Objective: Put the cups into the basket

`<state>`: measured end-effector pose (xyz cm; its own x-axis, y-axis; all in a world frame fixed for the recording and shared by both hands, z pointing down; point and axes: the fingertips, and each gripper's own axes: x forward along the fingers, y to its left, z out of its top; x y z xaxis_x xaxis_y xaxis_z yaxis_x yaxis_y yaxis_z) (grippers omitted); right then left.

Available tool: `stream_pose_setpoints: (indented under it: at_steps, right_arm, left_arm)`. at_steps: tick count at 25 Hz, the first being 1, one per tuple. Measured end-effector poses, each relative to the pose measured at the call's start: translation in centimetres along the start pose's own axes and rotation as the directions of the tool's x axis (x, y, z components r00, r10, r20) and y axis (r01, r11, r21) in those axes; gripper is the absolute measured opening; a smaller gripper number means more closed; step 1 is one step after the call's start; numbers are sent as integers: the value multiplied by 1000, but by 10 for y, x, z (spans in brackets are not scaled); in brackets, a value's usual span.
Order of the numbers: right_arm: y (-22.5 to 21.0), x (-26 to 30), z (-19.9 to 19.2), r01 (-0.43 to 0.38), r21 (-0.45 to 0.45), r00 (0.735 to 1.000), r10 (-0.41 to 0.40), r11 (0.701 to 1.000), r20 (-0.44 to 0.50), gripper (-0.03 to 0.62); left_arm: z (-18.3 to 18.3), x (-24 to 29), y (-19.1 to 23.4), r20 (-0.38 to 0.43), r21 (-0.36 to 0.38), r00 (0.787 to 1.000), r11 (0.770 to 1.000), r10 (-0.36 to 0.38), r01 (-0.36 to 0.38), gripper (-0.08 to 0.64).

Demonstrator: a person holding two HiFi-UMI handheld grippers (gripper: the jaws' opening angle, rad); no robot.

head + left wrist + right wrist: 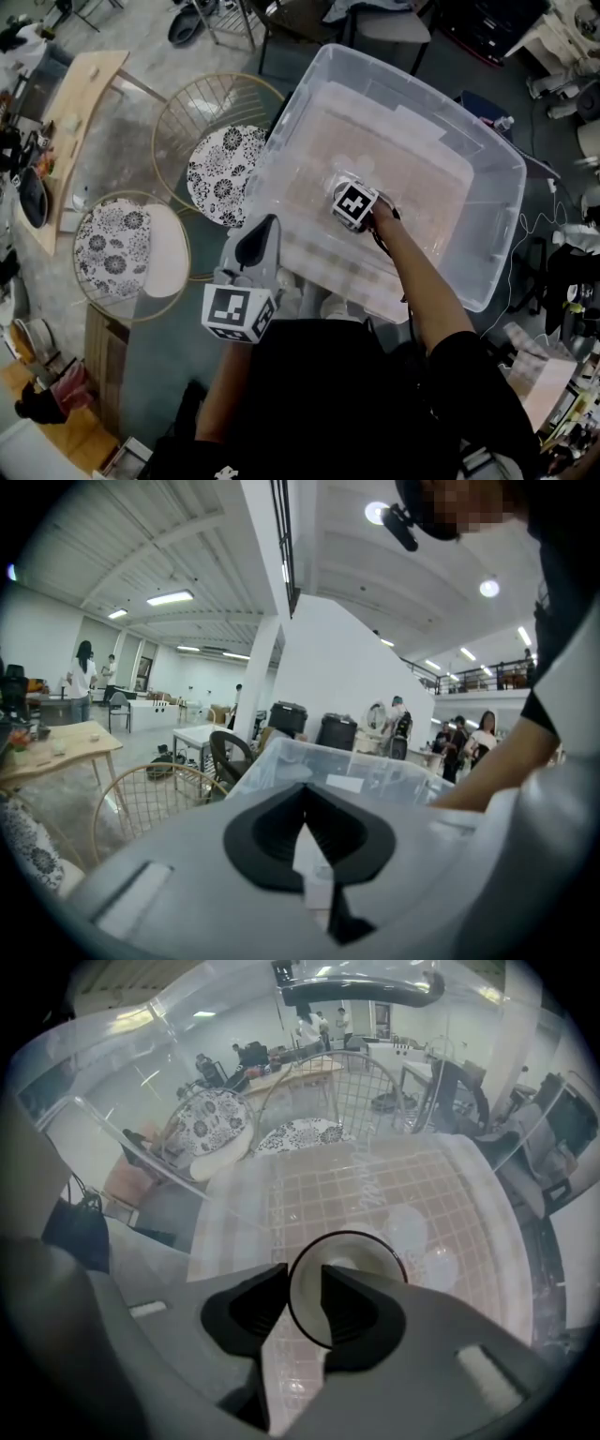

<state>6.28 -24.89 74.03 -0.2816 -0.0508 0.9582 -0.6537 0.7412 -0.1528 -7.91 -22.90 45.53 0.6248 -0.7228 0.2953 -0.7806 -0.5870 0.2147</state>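
Under marker cube (356, 204), head view hides jaws of right gripper (305, 1274) and cup. Right gripper view supplies both: gripper pointing steeply down inside clear basket (487, 234), jaws apart, left rim of dark-rimmed white cup (361, 1252) between them, pads not pressing. Cup inside basket, mouth facing camera. Pale round shapes beyond cup too faint to identify. Left gripper (305, 799) outside basket's near-left wall, roughly level, jaws together, nothing between. Right forearm reaches over near rim.

Clear bin (427, 103), its checked bottom carrying one cup (352, 1255); beside it the grey floor (131, 131) carrying two wire chairs (225, 164) and a wooden table (75, 103).
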Motion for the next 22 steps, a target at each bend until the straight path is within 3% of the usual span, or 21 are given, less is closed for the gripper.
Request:
stream_pose_setpoints:
  at_steps: [15,19,22]
  right_arm:
    - [5,-26,0,-20,51,999,18,998,43,85]
    - [0,-49,8,21,50,992,-27,999,122,7]
    - [-4,-71,17,44,60,981,-55,997,186,5]
  left_arm:
    - [2,-1,-4,12,-5,1000,1000,-18,19,5]
    - [5,1,-9,23,-4,999,999,-36,36,5]
    - [5,2,-12,26,-5,999,999,-45,45,5]
